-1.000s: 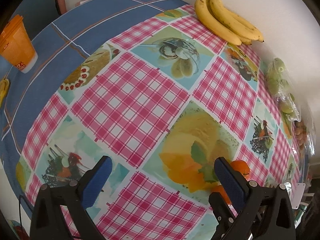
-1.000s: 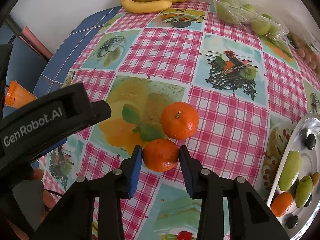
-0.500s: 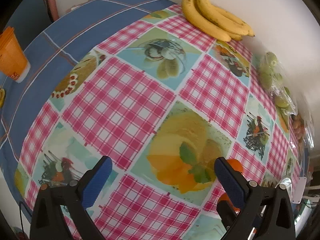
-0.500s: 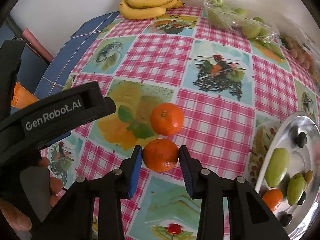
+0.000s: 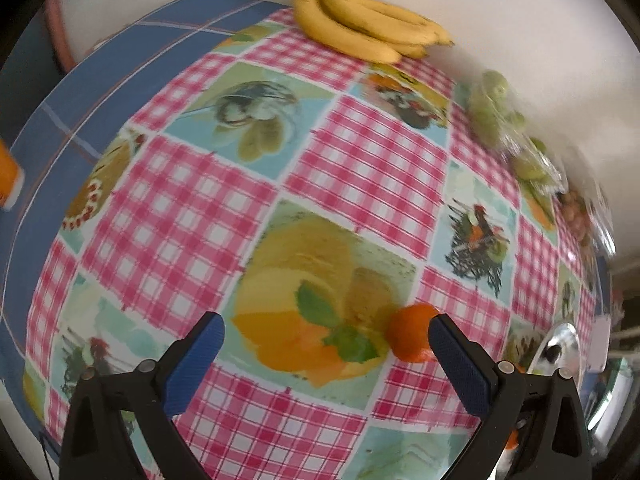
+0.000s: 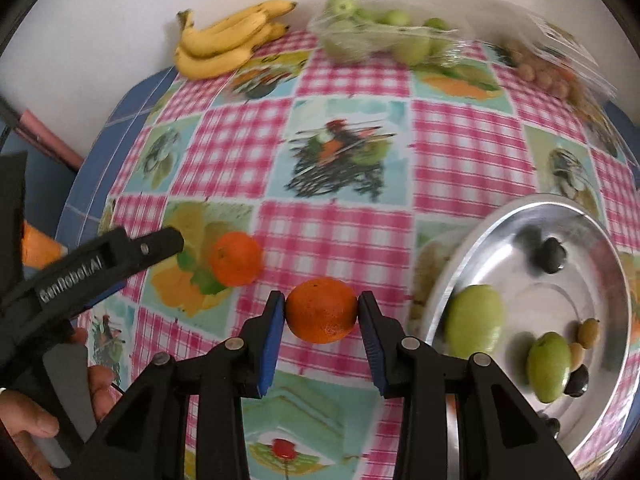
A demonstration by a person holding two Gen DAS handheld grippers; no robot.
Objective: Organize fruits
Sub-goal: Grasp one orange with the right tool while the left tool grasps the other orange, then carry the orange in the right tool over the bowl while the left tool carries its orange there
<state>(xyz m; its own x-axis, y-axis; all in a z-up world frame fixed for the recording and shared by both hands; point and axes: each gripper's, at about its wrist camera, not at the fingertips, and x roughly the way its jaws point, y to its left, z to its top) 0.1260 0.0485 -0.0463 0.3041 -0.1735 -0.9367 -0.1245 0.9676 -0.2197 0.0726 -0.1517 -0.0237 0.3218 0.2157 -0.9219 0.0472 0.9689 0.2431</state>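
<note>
My right gripper [image 6: 322, 314] is shut on an orange tangerine [image 6: 322, 316] and holds it above the checked tablecloth, just left of the silver plate [image 6: 520, 210]. The plate holds two green fruits [image 6: 474, 322] and several small dark and tan ones. A second tangerine [image 6: 236, 258] lies on the cloth; it also shows in the left wrist view [image 5: 410, 338], just inside the right finger of my open, empty left gripper [image 5: 326, 334]. The left gripper's side shows in the right wrist view [image 6: 104, 264].
A bunch of bananas [image 6: 228, 42] lies at the far edge by the wall, also in the left wrist view [image 5: 368, 34]. A clear bag of green fruits [image 6: 384, 36] and a bag of small brown fruits [image 6: 548, 68] lie beside it. An orange cup [image 5: 8, 178] stands far left.
My right gripper has lifted the tangerine and carried it right, toward the silver plate. My left gripper has swung right, so the second tangerine now sits by its right finger.
</note>
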